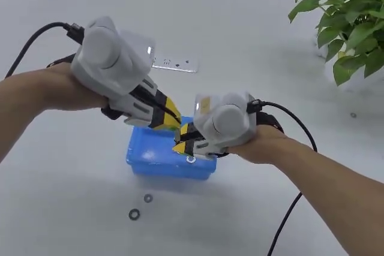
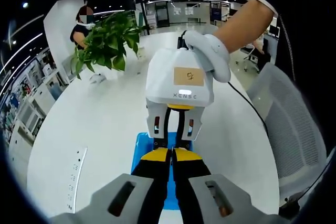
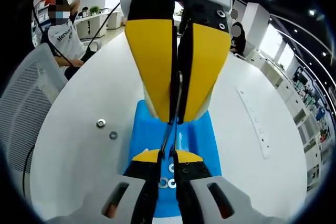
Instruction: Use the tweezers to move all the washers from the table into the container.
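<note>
Currently, two loose washers (image 1: 147,198) are lying on the surface toward its near edge, just off the near long side of the blue container (image 1: 147,155), which is sitting around the middle of the surface. Both tools are hanging over the container, so the pair is lying on the person's side of them. Judging from the head view, the right hand-held gripper (image 3: 167,157) is sitting slightly nearer to the pair than the left hand-held gripper (image 2: 171,157).

The tweezers (image 3: 175,103) are running between the two tools. Their long axis is slanting from the left one's yellow pads into the right one's jaws, roughly along the container's length and not pointing at the loose pair.

The left hand-held gripper is pressing its jaws together on one end of the tweezers. The right hand-held gripper is showing only a slit between its jaws, with the other end of the tweezers passing through and apparently being pinched there. Three more washers (image 3: 170,168) are resting inside the container, right beneath that end. Reaching the loose pair is probably calling for the tweezer tips to swing out past the container's near side.
</note>
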A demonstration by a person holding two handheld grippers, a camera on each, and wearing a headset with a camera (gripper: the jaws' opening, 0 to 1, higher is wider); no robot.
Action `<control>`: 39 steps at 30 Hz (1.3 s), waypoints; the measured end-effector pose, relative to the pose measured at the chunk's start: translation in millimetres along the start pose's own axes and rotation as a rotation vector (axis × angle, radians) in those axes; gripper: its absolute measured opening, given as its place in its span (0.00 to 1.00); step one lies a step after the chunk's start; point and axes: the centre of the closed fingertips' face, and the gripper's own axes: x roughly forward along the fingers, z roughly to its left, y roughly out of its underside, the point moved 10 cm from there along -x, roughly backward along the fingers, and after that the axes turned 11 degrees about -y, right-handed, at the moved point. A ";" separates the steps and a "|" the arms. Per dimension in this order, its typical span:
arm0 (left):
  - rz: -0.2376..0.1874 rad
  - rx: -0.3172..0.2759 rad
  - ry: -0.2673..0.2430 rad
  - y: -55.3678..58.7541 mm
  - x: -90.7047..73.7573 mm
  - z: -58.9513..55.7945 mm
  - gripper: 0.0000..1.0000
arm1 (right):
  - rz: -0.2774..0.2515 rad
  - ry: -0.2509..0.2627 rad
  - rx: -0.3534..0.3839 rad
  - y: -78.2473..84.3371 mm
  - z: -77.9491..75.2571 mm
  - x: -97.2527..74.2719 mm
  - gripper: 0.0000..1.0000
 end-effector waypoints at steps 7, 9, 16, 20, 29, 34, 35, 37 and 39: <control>0.002 0.009 -0.009 -6.1 -12.3 -7.7 0.05 | 0.001 0.008 -0.015 -10.8 9.0 -5.1 0.10; 0.002 0.012 -0.010 -7.6 -15.6 -9.6 0.05 | 0.001 0.010 -0.020 -13.6 12.1 -6.1 0.10; 0.008 0.022 -0.011 -11.2 -25.7 -19.3 0.05 | -0.004 0.014 -0.026 -22.1 23.3 -7.6 0.10; 0.012 0.025 -0.008 -12.1 -30.6 -25.8 0.05 | -0.006 0.012 -0.029 -26.1 29.4 -6.7 0.11; 0.018 0.018 -0.003 -9.4 -38.7 -41.0 0.05 | -0.013 0.000 -0.029 -32.8 44.4 -1.0 0.11; 0.020 0.011 0.001 -7.6 -41.2 -48.2 0.05 | -0.016 -0.008 -0.029 -34.4 50.1 2.5 0.11; 0.021 0.009 0.002 -7.0 -41.5 -50.1 0.05 | -0.017 -0.010 -0.028 -34.7 51.6 3.5 0.11; 0.022 0.007 0.004 -6.0 -41.7 -53.5 0.05 | -0.019 -0.015 -0.026 -34.5 54.3 5.9 0.11; 0.025 0.005 0.007 -4.5 -41.7 -55.9 0.05 | -0.019 -0.020 -0.024 -34.1 56.3 8.3 0.11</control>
